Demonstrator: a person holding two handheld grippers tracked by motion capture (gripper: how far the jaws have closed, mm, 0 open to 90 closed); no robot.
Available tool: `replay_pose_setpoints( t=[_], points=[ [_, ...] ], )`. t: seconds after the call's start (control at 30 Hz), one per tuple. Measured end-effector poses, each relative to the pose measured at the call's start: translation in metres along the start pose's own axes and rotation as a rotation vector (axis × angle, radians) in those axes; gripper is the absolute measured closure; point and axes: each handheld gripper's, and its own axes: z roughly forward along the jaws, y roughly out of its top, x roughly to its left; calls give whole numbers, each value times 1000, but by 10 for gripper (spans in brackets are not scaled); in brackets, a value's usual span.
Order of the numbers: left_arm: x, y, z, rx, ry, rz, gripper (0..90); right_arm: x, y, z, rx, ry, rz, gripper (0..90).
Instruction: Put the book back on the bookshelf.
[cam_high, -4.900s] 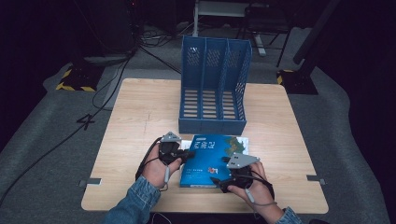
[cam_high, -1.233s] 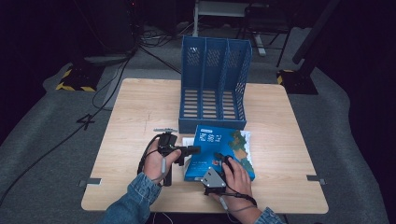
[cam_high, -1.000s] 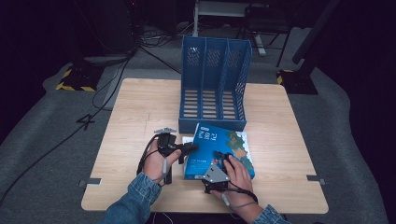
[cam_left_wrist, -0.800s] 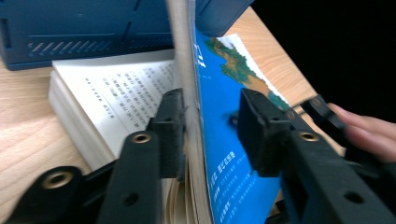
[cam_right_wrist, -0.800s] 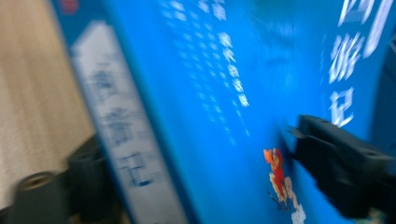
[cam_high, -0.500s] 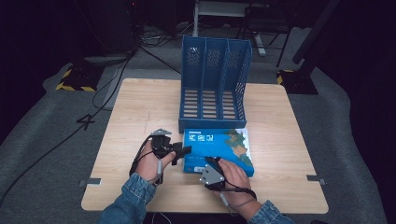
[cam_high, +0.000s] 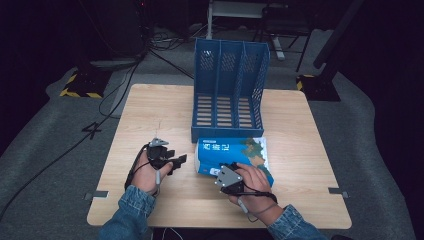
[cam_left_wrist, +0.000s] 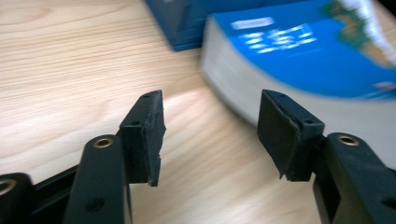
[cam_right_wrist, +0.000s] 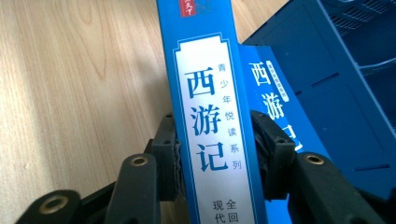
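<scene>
high view: wooden table (cam_high: 150, 110) w/ a blue file rack (cam_high: 230, 90) standing upright toward the far side, three slots facing the person. blue book (cam_high: 232, 152) lies just in front of the rack's base, its near-left end lifted off the wood. right gripper (cam_high: 226, 176) sits at the book's near edge, hand behind it. left gripper (cam_high: 172, 162) is over bare wood just left of the book, not touching it.

left gripper view: jaws spread w/ nothing between them, having just been opening; black pads (cam_left_wrist: 144, 135) hang over the wood grain. book (cam_left_wrist: 299, 56) lies ahead and to the right (blurred), page block facing the camera.

right gripper view: jaws have just closed and now pinch the book's spine (cam_right_wrist: 210, 116), one pad on each cover, white label w/ blue characters between them. rack wall (cam_right_wrist: 336, 93) shows beyond at right, table at left.
</scene>
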Motion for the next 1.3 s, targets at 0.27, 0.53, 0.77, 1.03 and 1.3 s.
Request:
replay_pose_setpoints(
  t=[0.27, 0.53, 0.77, 1.03, 1.3],
  points=[
    [21, -5, 2, 23, 83, 75, 344, -13, 8, -7, -2, 12, 26, 603],
    [33, -10, 7, 51, 152, 127, 326, -34, 17, -14, 2, 45, 68, 612],
    [41, -12, 8, 72, 175, 160, 286, -51, 23, -24, -13, 64, 130, 615],
    [46, -14, 11, 77, 183, 177, 252, -69, 28, -34, -28, 80, 191, 617],
    [49, -15, 14, 60, 181, 180, 182, -84, 32, -43, -44, 93, 242, 619]
  ],
)
